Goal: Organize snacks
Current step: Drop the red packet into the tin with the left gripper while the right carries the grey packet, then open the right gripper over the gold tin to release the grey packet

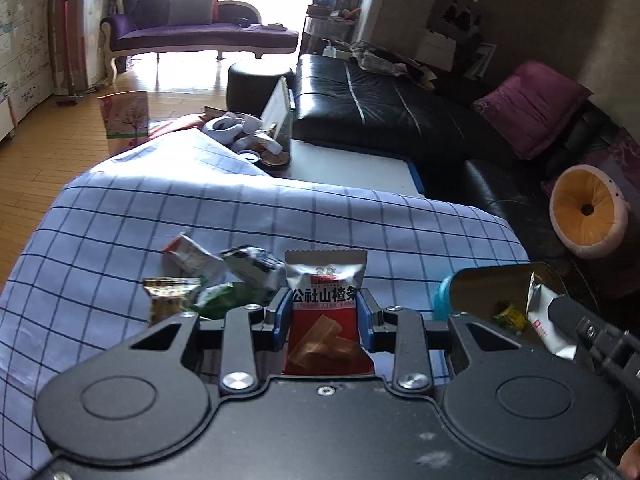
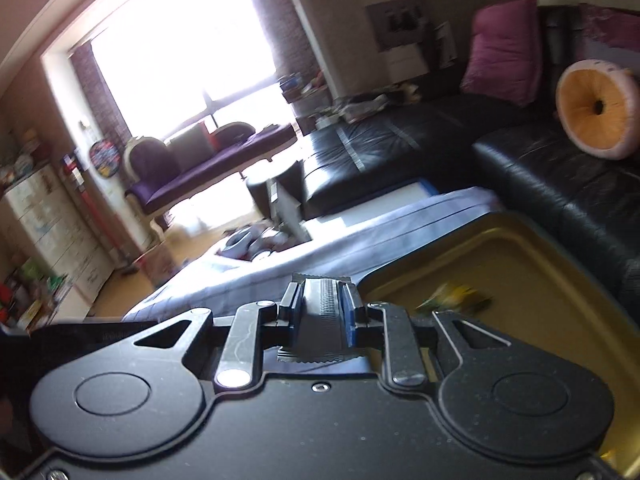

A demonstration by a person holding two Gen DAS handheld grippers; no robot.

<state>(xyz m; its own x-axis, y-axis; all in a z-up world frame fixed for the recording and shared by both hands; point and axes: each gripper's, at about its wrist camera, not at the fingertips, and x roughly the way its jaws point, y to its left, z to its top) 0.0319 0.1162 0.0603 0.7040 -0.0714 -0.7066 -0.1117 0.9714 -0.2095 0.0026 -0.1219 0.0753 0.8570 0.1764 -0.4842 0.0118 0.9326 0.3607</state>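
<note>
On a checked-cloth tabletop, loose snack packets lie left. The left tool pinches a red hawthorn-strip packet upright; the right tool pinches a silver packet beside the gold tin, where a yellow-green snack lies. Either slick wrapper could slip from its narrow pinch and miss the tin. Black sofa behind.

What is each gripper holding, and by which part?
Left gripper clamps the red-and-silver snack packet across its middle. Right gripper pinches a silver-white packet edge-on, over the gold tin.
</note>
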